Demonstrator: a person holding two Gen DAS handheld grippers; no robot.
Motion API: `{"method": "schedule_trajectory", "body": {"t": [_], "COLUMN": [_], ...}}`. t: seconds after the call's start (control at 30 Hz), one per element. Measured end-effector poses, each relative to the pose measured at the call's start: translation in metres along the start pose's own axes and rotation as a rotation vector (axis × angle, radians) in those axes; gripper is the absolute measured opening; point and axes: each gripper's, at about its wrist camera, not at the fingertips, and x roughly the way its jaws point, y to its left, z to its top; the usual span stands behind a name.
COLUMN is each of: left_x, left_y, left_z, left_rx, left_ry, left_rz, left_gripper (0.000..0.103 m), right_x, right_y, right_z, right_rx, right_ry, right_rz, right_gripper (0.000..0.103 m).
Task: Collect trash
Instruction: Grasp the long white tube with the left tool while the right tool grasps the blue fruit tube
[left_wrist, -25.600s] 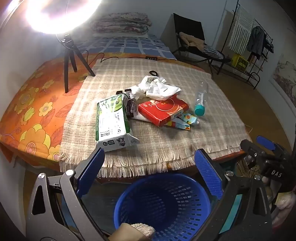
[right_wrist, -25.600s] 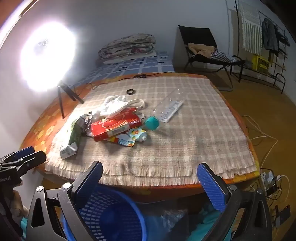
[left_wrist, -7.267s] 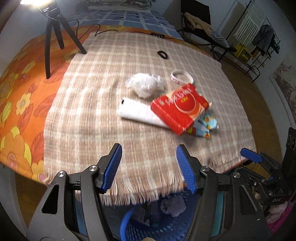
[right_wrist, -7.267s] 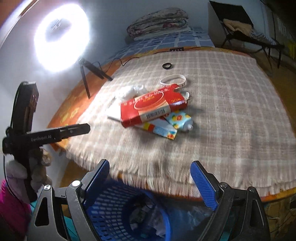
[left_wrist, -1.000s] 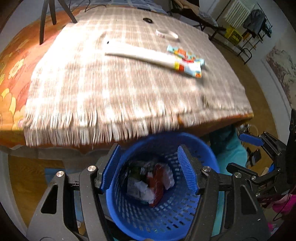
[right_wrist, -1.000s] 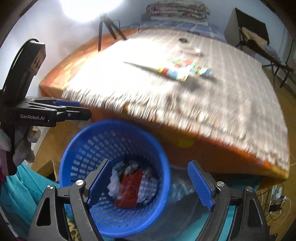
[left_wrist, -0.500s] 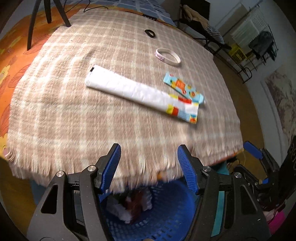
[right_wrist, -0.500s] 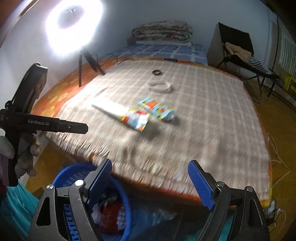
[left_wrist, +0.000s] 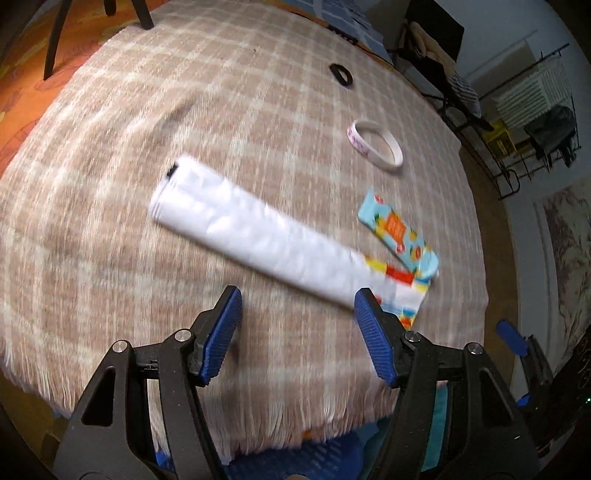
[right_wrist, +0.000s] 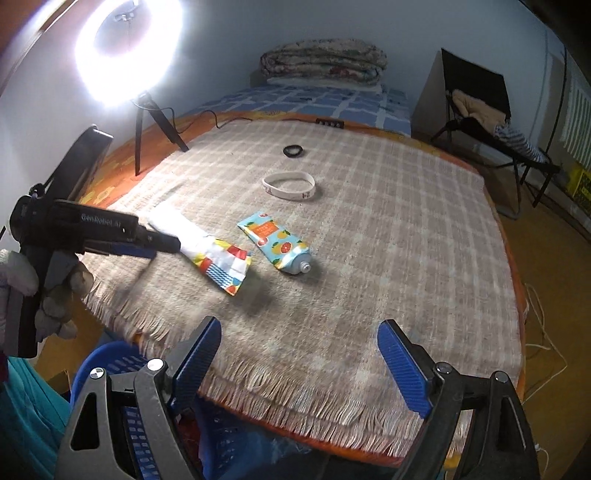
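Both views now turned from the basket back to the tabletop, after the red packet seen earlier on the cloth and a second ago inside the bin. Left gripper (left_wrist: 297, 330) held over the near edge of the checked cloth (left_wrist: 110, 258), jaws apart, nothing between them. Right gripper (right_wrist: 299, 363) likewise spread wide and empty, lower and nearer the fringe. Blue basket (right_wrist: 110, 373) below the table edge at lower left of the right view, rim only partly visible.

Remaining on the cloth: long white wrapper (left_wrist: 255, 236) with a colourful printed end, lying diagonally just ahead of the left jaws; light-blue fruit-print tube (right_wrist: 275, 242) just beside that printed end, uncapped nozzle toward the near edge; white wristband (right_wrist: 289, 185) and small black ring (right_wrist: 293, 150) farther back.

Judged state: most of the pile already binned; white wrapper the likeliest next pick for the left gripper, tube for the right.
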Motion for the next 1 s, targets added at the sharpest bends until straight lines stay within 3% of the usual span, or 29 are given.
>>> {"method": "schedule_trajectory", "body": {"t": [0.33, 0.6, 0.73, 0.93, 1.0], "left_x": [0.018, 0.040, 0.043, 0.044, 0.044], "left_y": [-0.020, -0.053, -0.059, -0.063, -0.063], "left_z": [0.035, 0.037, 0.031, 0.023, 0.024], "left_rx": [0.038, 0.194, 0.262, 0.344, 0.345], "left_ry": [-0.065, -0.103, -0.104, -0.112, -0.112], "left_rz": [0.099, 0.225, 0.254, 0.294, 0.287], "left_gripper": [0.065, 0.065, 0.063, 0.041, 0.027], "right_x": [0.027, 0.049, 0.062, 0.084, 0.090], "right_y": [-0.012, -0.014, -0.015, -0.007, -0.004], "right_z": [0.013, 0.027, 0.037, 0.050, 0.053], "right_rx": [0.024, 0.020, 0.031, -0.008, -0.024], "right_ry": [0.047, 0.072, 0.085, 0.104, 0.112], "right_rz": [0.034, 0.045, 0.075, 0.088, 0.080], "right_gripper": [0.088, 0.086, 0.082, 0.075, 0.074]}}
